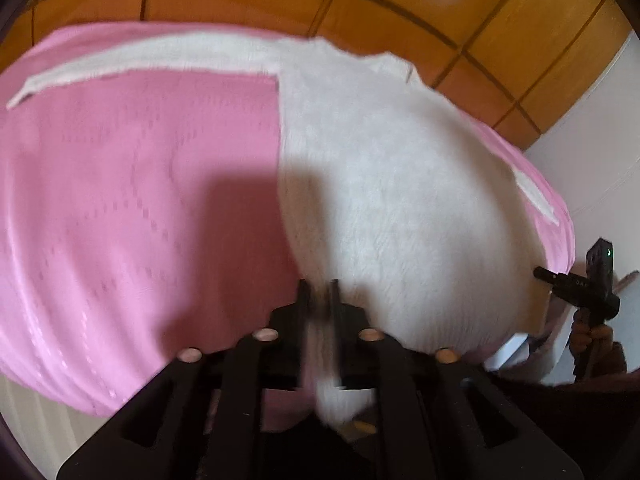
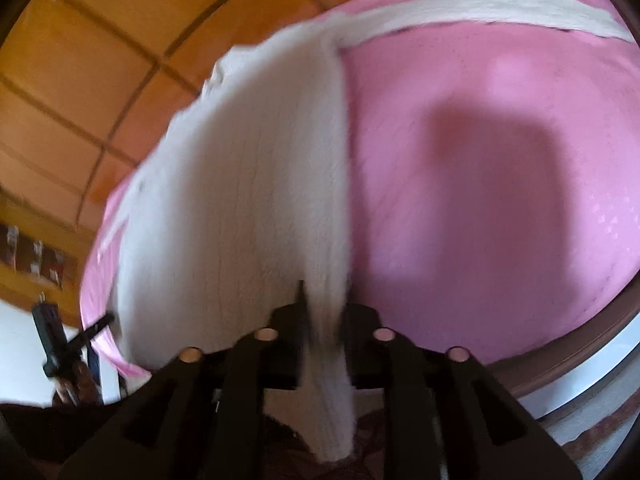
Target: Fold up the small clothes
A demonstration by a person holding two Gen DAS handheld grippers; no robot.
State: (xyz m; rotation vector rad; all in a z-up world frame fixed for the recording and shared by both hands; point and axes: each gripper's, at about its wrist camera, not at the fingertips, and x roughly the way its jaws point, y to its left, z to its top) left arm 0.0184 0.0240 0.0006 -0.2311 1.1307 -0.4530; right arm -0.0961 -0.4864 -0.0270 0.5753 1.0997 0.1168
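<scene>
Two grippers each hold a near corner of one white garment (image 1: 392, 184), which lies spread over a pink cover (image 1: 140, 200) on what looks like a bed or padded surface, with an orange tiled floor (image 1: 400, 4) beyond. The left gripper (image 1: 320, 292) has its jaws narrowed on a bunch of the white cloth, which runs between them and hangs down toward the camera; the right gripper (image 2: 322, 300) grips the same way, a strip of cloth pinched in its jaws and trailing below. From both pairs of jaws the garment's body stretches away toward the far side, so its long axis runs near to far, and a long sleeve or band reaches off sideways along the far edge of the cover. Both hands sit at the near hem, about equally close to it, one at each side, so the coming fold likely turns on carrying this near edge up and over toward the far end. The cloth looks soft, fuzzy and ribbed, thick enough to drape heavily and limp enough to sag between the two grips. Motion blur softens the edges, so finer detail such as a neckline cannot be made out.
</scene>
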